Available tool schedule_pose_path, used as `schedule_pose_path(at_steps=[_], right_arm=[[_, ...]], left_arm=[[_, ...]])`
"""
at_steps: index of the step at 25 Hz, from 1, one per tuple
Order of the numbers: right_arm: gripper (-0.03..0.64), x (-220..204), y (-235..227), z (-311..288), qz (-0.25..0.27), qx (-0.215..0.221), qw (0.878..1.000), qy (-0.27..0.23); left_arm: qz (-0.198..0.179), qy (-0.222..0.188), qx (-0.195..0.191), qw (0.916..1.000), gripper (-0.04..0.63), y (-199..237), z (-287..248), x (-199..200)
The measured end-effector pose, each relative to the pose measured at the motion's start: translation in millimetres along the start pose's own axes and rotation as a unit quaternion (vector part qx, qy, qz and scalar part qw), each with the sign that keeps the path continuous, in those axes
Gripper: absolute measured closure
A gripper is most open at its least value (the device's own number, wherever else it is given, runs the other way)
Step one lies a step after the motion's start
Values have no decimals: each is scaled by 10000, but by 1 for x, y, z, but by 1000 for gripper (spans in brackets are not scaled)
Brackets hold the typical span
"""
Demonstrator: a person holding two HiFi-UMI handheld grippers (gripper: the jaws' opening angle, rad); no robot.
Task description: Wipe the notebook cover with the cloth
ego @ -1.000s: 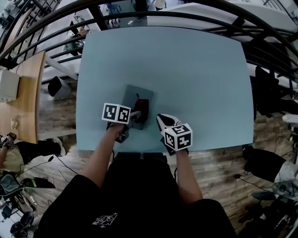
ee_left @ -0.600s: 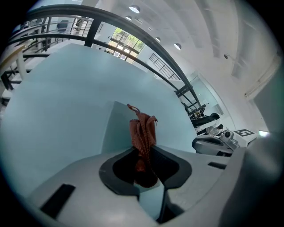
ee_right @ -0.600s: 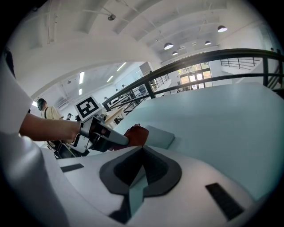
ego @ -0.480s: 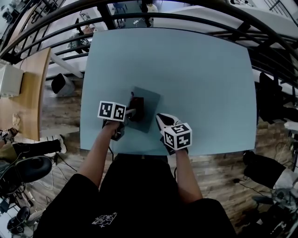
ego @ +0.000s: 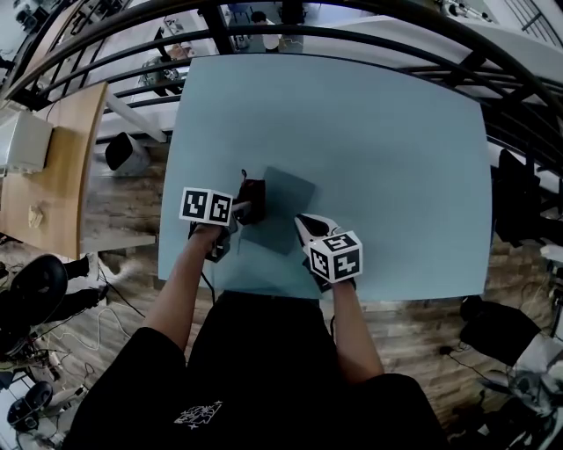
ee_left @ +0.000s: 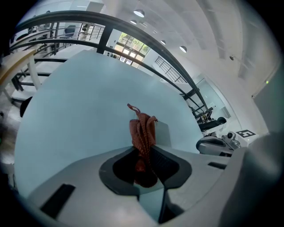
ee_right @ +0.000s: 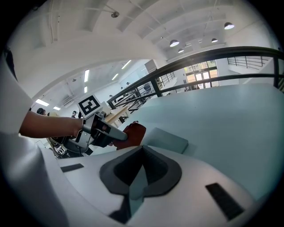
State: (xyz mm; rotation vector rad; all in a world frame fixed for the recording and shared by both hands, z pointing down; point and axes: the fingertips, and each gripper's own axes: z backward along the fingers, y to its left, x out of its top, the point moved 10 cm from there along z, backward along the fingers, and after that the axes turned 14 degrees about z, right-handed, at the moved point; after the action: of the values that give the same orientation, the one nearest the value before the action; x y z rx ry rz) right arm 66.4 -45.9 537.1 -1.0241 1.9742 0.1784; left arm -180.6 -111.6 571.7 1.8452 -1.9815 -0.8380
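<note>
Pale blue table [ego: 396, 158], black railing [ego: 352, 35] beyond, wooden desk [ego: 62, 167] left.

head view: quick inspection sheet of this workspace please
surface: pale blue table, no spills seen
job's things: grey-blue notebook lying flat near the front edge; dark red cloth at its left edge
clutter: nothing seen
grippers: left hand-held gripper shut on the cloth; right hand-held gripper shut, empty, beside the notebook's right edge
cables: loose cables on the wooden floor, left of the table
surroundings: black railing beyond the table; wooden desk at left
</note>
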Motion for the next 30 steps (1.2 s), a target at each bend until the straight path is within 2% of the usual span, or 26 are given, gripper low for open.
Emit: schedule_pose_path(at_steps=[8,16,30], right_arm=[[611,7,1,-2,85,74,9999,-16],[611,4,2,3,138,114,9998,-63],[612,-19,3,30,158,106,9998,-44]], left_arm=[[18,-144,28,9999,505,0,12,1],[-81,-313,-155,9994,503,-21,21,-11],[-149,-13,-426,9990,505,-60,-8,-67]])
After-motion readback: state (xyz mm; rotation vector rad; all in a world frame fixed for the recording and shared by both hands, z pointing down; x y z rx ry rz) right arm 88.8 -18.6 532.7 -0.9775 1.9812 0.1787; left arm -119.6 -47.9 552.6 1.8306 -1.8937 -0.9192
